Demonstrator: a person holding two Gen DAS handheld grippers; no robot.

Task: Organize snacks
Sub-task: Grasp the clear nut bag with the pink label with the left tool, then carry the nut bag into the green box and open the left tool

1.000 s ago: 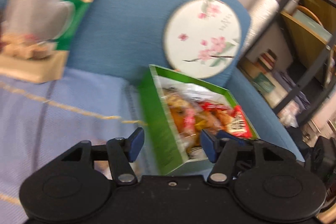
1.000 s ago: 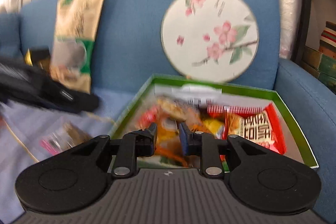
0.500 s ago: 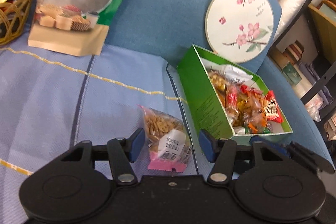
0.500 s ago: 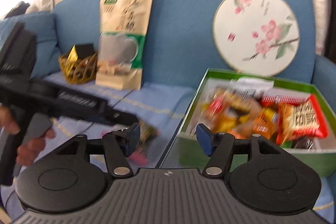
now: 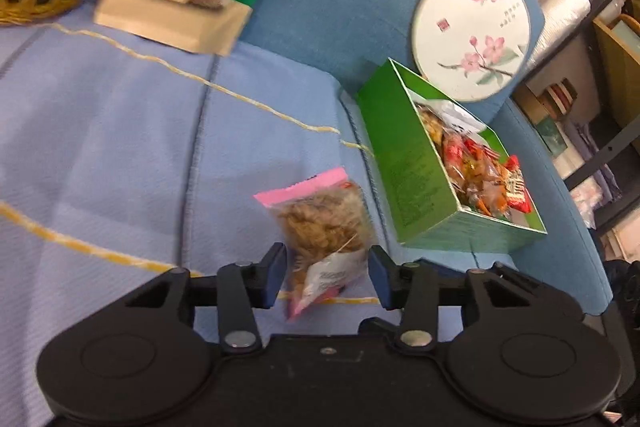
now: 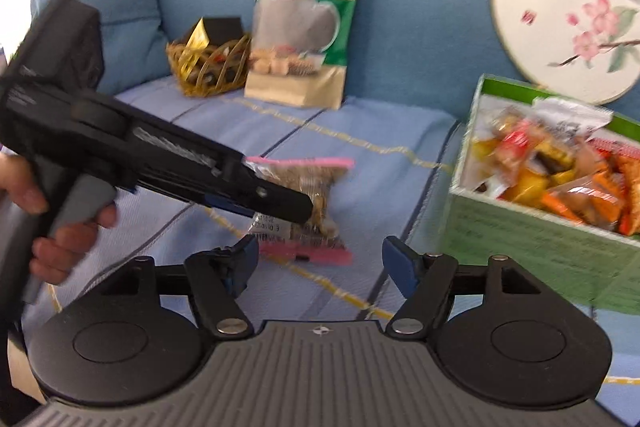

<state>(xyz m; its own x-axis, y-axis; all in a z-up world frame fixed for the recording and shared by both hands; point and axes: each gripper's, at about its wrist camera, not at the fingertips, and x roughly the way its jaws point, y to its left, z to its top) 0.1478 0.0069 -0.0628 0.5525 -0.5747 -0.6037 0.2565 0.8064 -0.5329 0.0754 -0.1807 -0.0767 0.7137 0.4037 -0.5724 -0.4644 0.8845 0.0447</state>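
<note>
A clear snack bag with pink ends lies on the light blue sofa cover, just left of a green box full of wrapped snacks. My left gripper is open, its fingers on either side of the bag's near end, not closed on it. In the right wrist view the left gripper reaches over the same bag. My right gripper is open and empty, a little in front of the bag, with the green box to its right.
A large tan and green snack pouch leans on the blue sofa back, beside a gold wire basket. A round white blossom plate leans behind the box. A shelf unit stands right of the sofa.
My left gripper has moved forward over the pink-ended bag, which now sits between its open fingers. My right gripper has opened and swung left, away from the green box.
</note>
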